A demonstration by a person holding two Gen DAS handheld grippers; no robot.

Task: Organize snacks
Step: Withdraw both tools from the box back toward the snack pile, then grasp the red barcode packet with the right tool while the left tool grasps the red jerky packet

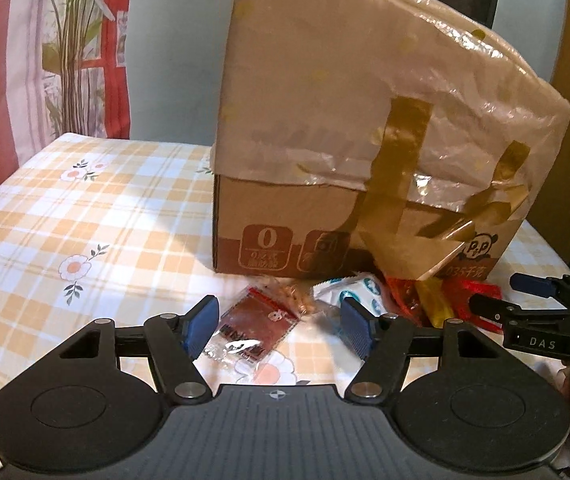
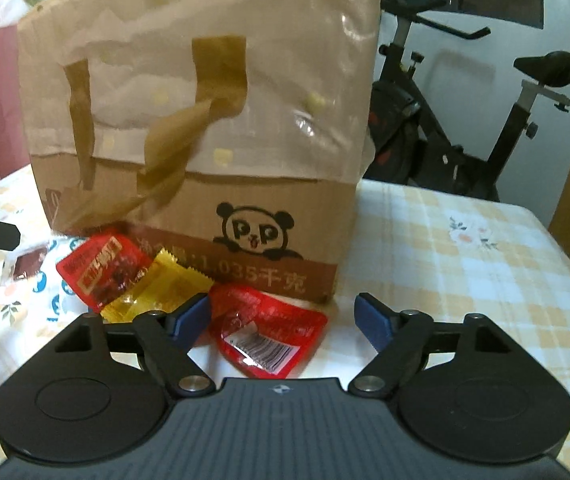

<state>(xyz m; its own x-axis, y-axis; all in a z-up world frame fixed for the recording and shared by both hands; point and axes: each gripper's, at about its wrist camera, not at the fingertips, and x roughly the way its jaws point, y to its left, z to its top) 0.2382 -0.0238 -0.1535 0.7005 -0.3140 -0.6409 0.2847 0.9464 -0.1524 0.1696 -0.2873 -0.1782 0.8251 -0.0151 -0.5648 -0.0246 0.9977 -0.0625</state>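
Observation:
A tall cardboard box [image 1: 365, 120] with tape and a panda print stands on the checked tablecloth; it also fills the right wrist view [image 2: 205, 128]. Snack packets lie at its foot: a dark red packet [image 1: 251, 330], a white and blue one [image 1: 355, 290], a yellow one [image 2: 161, 290] and red ones [image 2: 103, 270] [image 2: 269, 330]. My left gripper [image 1: 281, 322] is open, just above the dark red packet. My right gripper [image 2: 283, 318] is open, with a red packet between its fingers; it shows in the left wrist view [image 1: 497, 296].
The table [image 1: 65, 220] carries a yellow checked cloth with flowers. A flowered curtain [image 1: 45, 48] hangs behind on the left. An exercise bike [image 2: 465, 120] stands behind the table on the right.

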